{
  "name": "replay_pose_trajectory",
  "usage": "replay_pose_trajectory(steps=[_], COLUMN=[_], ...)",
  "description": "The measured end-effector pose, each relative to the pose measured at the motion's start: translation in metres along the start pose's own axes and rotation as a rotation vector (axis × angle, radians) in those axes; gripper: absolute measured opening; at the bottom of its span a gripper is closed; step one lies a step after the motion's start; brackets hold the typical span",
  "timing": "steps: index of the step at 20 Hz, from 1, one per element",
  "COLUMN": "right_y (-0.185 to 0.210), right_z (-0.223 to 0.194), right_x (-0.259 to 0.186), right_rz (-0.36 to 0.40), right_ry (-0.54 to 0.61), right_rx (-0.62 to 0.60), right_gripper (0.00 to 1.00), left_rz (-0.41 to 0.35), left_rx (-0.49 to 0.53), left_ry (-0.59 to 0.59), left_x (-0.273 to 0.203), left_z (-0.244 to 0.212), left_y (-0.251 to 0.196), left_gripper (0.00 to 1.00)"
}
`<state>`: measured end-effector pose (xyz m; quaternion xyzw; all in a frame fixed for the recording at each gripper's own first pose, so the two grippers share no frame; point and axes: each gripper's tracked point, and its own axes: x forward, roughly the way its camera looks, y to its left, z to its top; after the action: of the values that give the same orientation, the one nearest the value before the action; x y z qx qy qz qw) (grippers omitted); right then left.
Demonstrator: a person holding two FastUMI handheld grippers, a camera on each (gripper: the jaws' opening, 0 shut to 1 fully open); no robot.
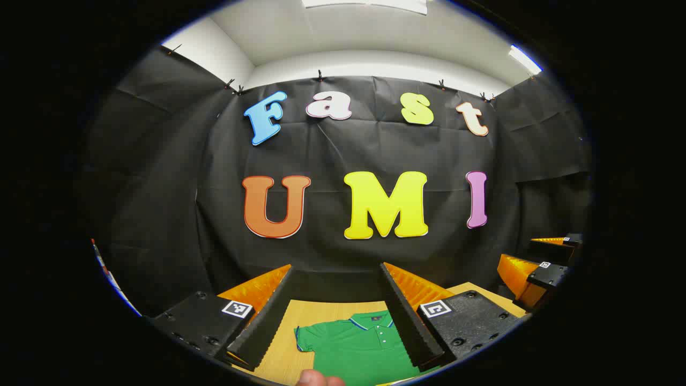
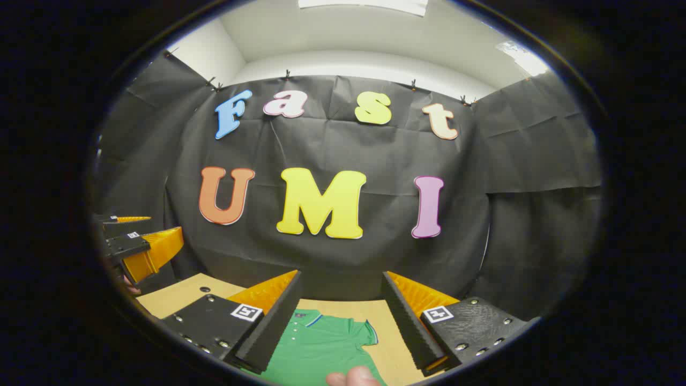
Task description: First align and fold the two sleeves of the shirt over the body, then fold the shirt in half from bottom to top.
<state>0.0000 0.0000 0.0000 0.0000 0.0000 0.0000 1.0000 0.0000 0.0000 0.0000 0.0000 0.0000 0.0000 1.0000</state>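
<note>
The green polo shirt [image 1: 364, 343] lies flat on the wooden worktop [image 1: 278, 364], collar toward the far edge where the black cloth wall [image 1: 343, 150] drops behind it. Both short sleeves stick out sideways, one seen in the left gripper view and the other in the right gripper view [image 2: 367, 332], so by my reading neither sleeve fold has begun. Spread face-up like this, with the placket and buttons showing, the garment is laid out so each sleeve can be pinched at its hem and swung inward over the body. The left gripper [image 1: 337, 308] hangs above the shirt with its jaws spread wide and nothing between them, framing the collar and one sleeve. The right gripper [image 2: 340, 313] is likewise released, its fingers apart over the other shoulder and gripping nothing. Each tool is also glimpsed at the edge of the other's view, well apart from the shirt, which suggests both are held high and level, ready to descend on their own sides. A fingertip [image 2: 353, 377] of the person intrudes at the bottom of each view.
</note>
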Motion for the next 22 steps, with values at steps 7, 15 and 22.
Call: replay_pose_trajectory(steps=[7,15,22], right_y=[-0.005,-0.006,-0.02], right_z=[-0.005,-0.009,-0.015], right_x=[0.016,0.034,0.044], right_rz=[-0.001,0.015,0.016], right_ry=[0.012,0.025,0.039], right_rx=[-0.009,-0.008,-0.002], right_gripper=[0.93,0.93,0.94], left_rz=[0.015,0.049,0.049], left_rx=[-0.005,-0.004,-0.009], left_ry=[0.013,0.033,0.057], left_x=[0.008,0.015,0.024], left_z=[-0.006,-0.015,-0.023], left_y=[0.002,0.008,0.001], left_gripper=[0.98,0.98,0.98])
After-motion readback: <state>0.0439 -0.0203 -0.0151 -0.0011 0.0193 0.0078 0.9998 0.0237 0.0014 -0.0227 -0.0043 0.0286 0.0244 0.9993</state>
